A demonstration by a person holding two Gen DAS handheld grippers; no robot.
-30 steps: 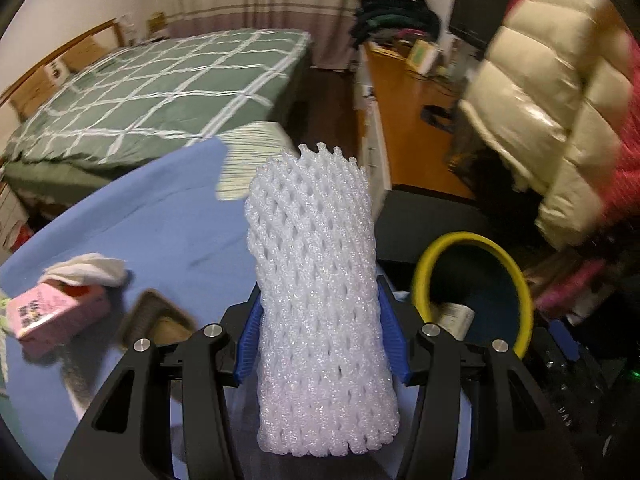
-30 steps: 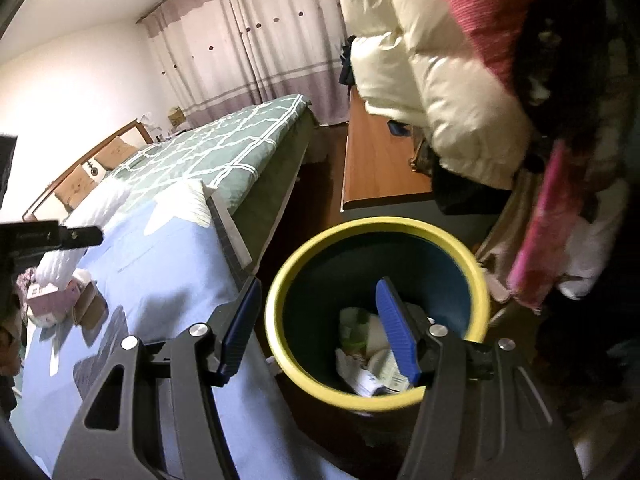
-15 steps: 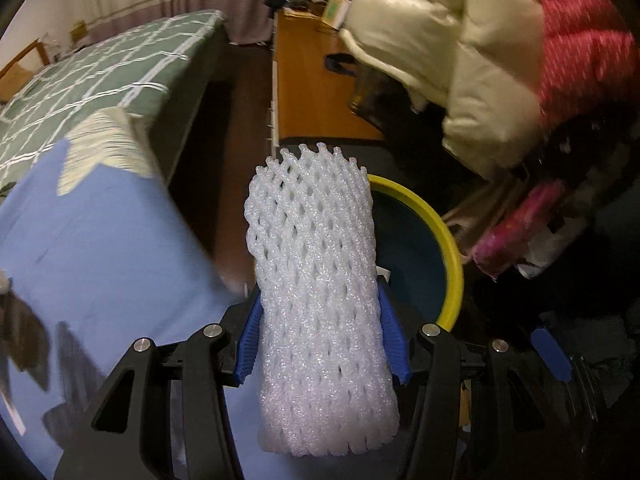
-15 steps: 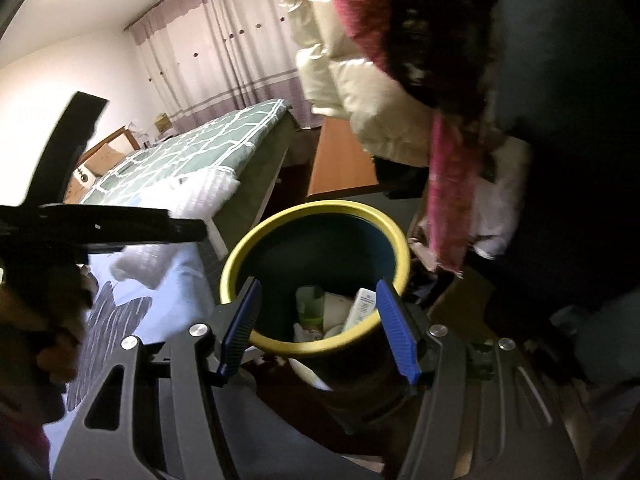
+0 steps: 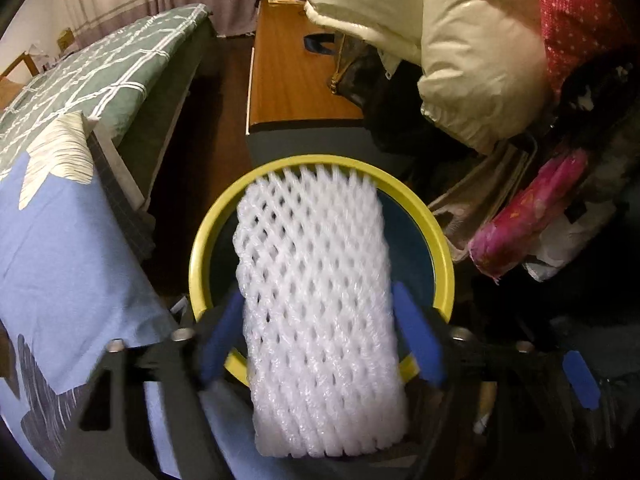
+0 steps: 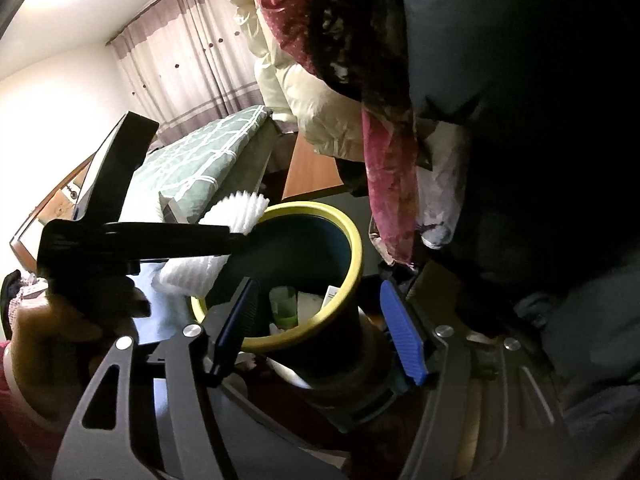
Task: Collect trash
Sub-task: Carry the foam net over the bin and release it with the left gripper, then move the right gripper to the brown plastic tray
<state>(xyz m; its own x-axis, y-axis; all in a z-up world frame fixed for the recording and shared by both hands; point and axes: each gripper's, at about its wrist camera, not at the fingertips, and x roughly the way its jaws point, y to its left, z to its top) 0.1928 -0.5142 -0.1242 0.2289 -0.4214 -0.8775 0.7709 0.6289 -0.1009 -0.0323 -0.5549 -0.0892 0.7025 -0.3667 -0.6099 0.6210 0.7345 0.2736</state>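
**Foam net let go over the bin**

We hold the left gripper (image 5: 320, 332) above the yellow-rimmed bin (image 5: 438, 248). Its fingers are opening, and the white foam net (image 5: 316, 280) between them looks free of the pads. The right gripper (image 6: 320, 328) is opening too, with nothing between its fingers. Next we must let the net fall inside.

Dark wood floor (image 5: 192, 184) runs ahead of the left fingers, and the yellow-rimmed bin (image 5: 442, 264) stands on it right beyond their tips. To the left of those fingers lies the bed (image 5: 132, 80), with a green checked cover (image 5: 80, 88) farther off and a blue sheet (image 5: 60, 240) closest. Ahead and slightly right, a wooden bench top (image 5: 288, 80) carries piled coats (image 5: 460, 40).
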